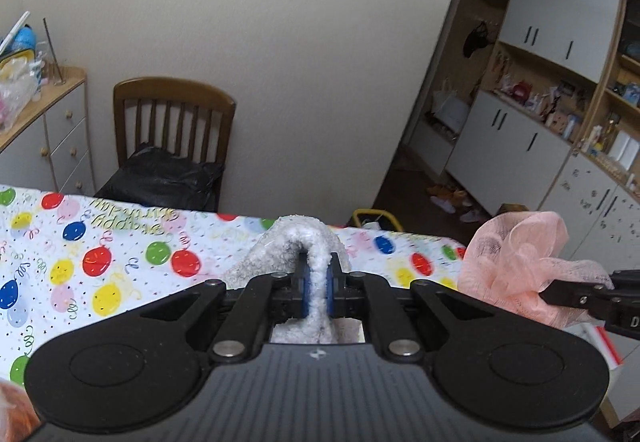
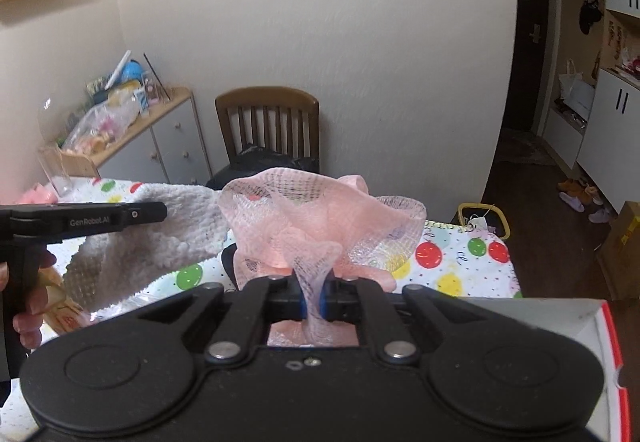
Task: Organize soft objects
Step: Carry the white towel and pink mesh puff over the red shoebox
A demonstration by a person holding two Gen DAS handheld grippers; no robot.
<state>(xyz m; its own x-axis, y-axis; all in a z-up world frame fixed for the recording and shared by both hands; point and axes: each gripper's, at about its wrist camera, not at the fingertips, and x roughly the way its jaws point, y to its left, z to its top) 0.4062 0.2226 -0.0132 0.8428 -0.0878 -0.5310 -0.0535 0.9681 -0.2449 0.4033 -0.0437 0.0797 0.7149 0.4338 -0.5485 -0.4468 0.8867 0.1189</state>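
My left gripper (image 1: 316, 288) is shut on a fluffy white cloth (image 1: 298, 238) and holds it above the balloon-print tablecloth (image 1: 100, 250). The cloth hangs down past the jaws; it also shows in the right wrist view (image 2: 160, 234), beside the left gripper's body (image 2: 92, 219). My right gripper (image 2: 314, 300) is shut on a pink mesh bath pouf (image 2: 320, 222) and holds it above the table. The pouf also shows at the right of the left wrist view (image 1: 516, 262), with the right gripper's finger (image 1: 576, 296) under it.
A wooden chair (image 1: 172, 129) with a black bag (image 1: 160, 177) stands past the table's far edge. A white box with a red rim (image 2: 576, 326) lies at the right. A cluttered cabinet (image 2: 132, 133) stands at the left, and a clear glass (image 2: 56, 167) on the table.
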